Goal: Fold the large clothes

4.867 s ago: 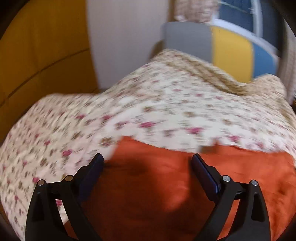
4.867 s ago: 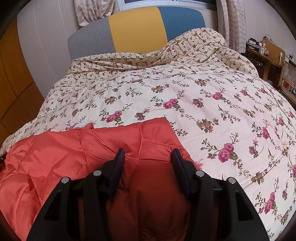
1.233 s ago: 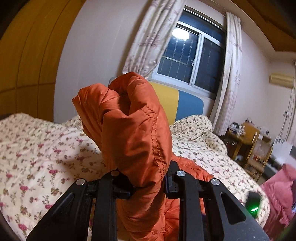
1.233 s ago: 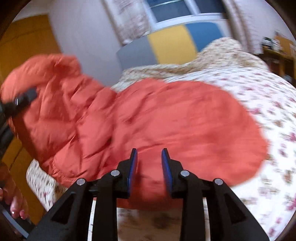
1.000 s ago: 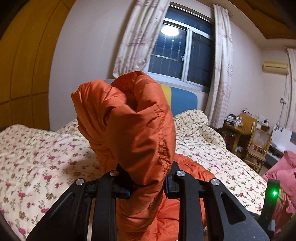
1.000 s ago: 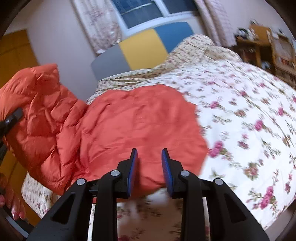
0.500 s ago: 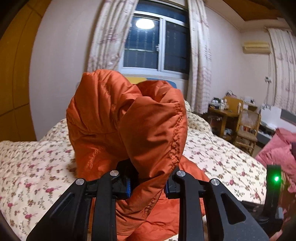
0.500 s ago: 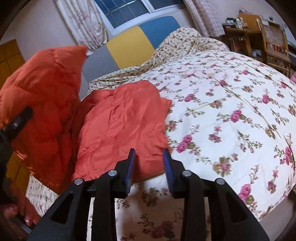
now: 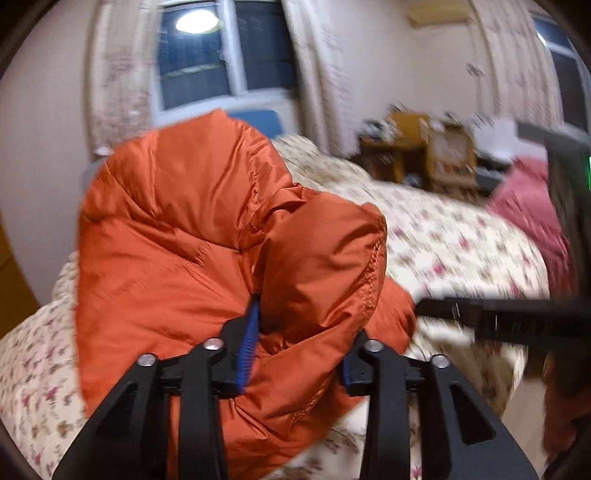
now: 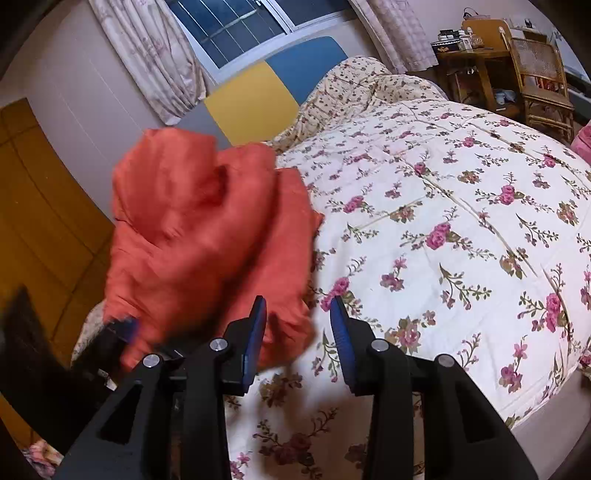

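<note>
An orange padded jacket is bunched up and lifted off the floral bed cover. My left gripper is shut on a thick fold of the jacket and holds it high. In the right wrist view the jacket hangs at the left, blurred, above the bed's near left corner. My right gripper has its jaws apart and holds nothing, just right of the jacket's lower edge and above the bed cover. The right gripper also shows in the left wrist view as a dark bar at the right.
The bed has a grey, yellow and blue headboard under a curtained window. A wooden desk and a wicker chair stand to the right of the bed. A yellow wooden wall panel is at the left. Pink cloth lies at the bed's far side.
My right gripper has let go of the jacket and opened wider. My left gripper has swung right with the bunched jacket, which has lifted off the bed.
</note>
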{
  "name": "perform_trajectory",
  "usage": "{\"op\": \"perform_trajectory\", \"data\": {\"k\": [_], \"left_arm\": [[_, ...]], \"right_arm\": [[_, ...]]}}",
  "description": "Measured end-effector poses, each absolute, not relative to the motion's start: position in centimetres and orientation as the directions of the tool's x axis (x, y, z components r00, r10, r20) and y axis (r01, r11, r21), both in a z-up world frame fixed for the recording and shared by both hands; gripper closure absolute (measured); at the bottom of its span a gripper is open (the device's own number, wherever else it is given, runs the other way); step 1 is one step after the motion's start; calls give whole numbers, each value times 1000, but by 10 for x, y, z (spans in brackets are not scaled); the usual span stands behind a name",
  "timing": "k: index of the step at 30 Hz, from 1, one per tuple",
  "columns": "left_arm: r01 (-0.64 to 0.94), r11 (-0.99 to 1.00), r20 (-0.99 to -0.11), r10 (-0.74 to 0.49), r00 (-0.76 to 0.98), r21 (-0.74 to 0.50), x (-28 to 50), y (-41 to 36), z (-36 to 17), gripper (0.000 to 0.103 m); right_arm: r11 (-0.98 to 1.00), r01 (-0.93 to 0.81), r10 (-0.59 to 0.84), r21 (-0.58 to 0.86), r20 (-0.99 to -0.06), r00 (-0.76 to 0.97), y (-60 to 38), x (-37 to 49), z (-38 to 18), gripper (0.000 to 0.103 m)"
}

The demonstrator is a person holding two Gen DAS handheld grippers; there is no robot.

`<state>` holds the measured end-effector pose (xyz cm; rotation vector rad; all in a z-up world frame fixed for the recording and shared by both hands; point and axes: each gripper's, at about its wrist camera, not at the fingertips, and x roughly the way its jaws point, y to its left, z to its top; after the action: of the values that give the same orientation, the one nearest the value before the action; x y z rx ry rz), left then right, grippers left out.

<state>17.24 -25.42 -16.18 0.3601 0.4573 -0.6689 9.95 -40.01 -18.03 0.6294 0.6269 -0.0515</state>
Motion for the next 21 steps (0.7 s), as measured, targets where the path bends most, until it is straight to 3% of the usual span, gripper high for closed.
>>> {"op": "perform_trajectory", "data": {"k": [4,10,12,14,18,21], "left_arm": [[721,669,-527,-552,646,182,164,-262,-180,44],[729,662,-518,-568,640,175,163,-262,-183,43],[731,658,-516,-569,640,181,161,-262,-183,43],[735,650,-515,-570,640,193,158,-263,-184,43],[775,612,-522,-616,590,154,151,-251,-173,36],[783,617,-518,-645,562,81,146,-231,-161,33]], "right_arm": [[818,184,165,544,-530,832,-399,97,-168,64],[798,93,266,595,-486,833,-391,111,-155,66],[805,92,285,586,-520,805,-388,122,-156,82],[838,124,259,531,-589,766,-385,132,-161,93],[859,192,212,475,-670,711,-387,141,-185,98],[858,208,203,470,-681,704,-386,140,-199,98]]}}
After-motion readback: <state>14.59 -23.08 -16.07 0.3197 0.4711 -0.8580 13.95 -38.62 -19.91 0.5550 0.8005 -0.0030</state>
